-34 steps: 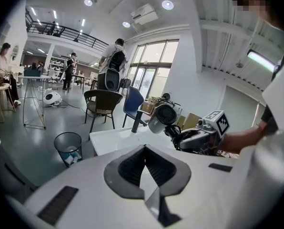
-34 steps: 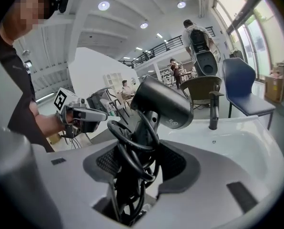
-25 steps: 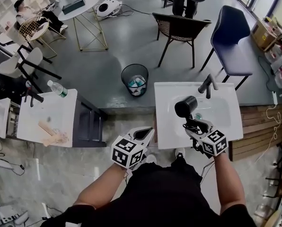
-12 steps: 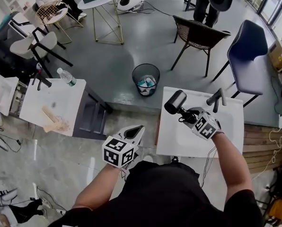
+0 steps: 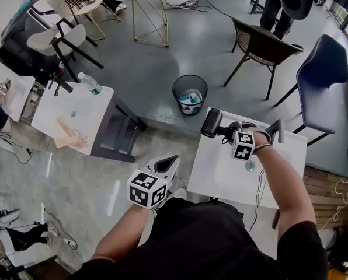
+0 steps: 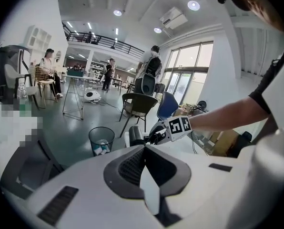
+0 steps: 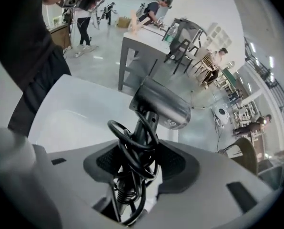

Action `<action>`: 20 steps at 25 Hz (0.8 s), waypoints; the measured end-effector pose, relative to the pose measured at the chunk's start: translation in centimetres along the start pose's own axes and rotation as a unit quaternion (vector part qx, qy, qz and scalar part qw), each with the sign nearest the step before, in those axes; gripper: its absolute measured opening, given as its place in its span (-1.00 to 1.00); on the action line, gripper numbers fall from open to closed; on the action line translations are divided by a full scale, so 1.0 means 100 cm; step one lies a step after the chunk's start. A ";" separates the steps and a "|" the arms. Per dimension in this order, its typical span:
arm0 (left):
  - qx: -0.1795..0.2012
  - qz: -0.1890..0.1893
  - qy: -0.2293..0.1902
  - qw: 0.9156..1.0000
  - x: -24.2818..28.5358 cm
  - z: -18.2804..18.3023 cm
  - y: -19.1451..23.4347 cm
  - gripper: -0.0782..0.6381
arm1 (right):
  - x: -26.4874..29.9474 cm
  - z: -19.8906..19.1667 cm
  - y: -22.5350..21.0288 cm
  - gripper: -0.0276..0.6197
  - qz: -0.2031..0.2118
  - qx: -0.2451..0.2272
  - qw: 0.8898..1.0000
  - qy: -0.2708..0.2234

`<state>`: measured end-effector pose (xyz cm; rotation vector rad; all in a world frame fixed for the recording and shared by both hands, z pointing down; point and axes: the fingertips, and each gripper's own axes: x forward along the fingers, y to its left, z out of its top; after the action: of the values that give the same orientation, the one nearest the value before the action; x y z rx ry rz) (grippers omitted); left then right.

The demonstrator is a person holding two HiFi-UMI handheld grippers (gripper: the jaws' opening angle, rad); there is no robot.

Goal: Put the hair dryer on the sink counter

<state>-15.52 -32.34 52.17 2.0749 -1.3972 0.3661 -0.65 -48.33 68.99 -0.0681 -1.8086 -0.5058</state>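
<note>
The dark grey hair dryer (image 5: pixel 212 123) hangs over the far left corner of the white sink counter (image 5: pixel 212 165), barrel pointing left. My right gripper (image 5: pixel 228 133) is shut on its handle, and the coiled black cord is bunched between the jaws. In the right gripper view the hair dryer (image 7: pixel 163 108) stands up from the right gripper (image 7: pixel 136 149) above the white counter (image 7: pixel 80 104). My left gripper (image 5: pixel 167 164) is shut and holds nothing, low at the counter's left front edge. From the left gripper (image 6: pixel 144 151) view I see the hair dryer (image 6: pixel 134 136) ahead.
A black faucet (image 5: pixel 277 129) stands at the back of the basin. A black bin (image 5: pixel 190 94) is on the floor beyond the counter. A second white table (image 5: pixel 75 118) with a bottle (image 5: pixel 90 83) stands to the left. Chairs (image 5: pixel 261 45) and a person (image 5: pixel 288 2) are farther back.
My right gripper has carried the hair dryer from over the basin toward the counter's far left corner. The left gripper has stayed low by the counter's front left.
</note>
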 end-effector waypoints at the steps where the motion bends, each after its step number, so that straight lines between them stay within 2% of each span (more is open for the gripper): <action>1: -0.004 0.006 0.001 1.000 -0.001 -0.002 -0.001 -0.78 | 0.005 -0.005 -0.002 -0.27 0.001 -0.016 1.000 0.004; 5: -0.019 0.029 0.004 0.999 -0.004 -0.011 0.000 -0.78 | 0.019 -0.015 -0.007 -0.27 0.004 -0.054 0.999 -0.003; 10: -0.030 0.046 0.000 0.998 -0.004 -0.009 0.001 -0.78 | 0.031 -0.013 -0.017 -0.27 -0.014 -0.099 0.995 -0.012; 20: -0.032 0.053 0.003 0.998 -0.002 -0.010 -0.003 -0.78 | 0.049 -0.030 -0.016 -0.25 -0.006 -0.131 0.991 0.007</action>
<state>-15.25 -31.51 52.76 1.9521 -1.4996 0.3654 0.12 -51.98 73.69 -0.2331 -1.7215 -0.7488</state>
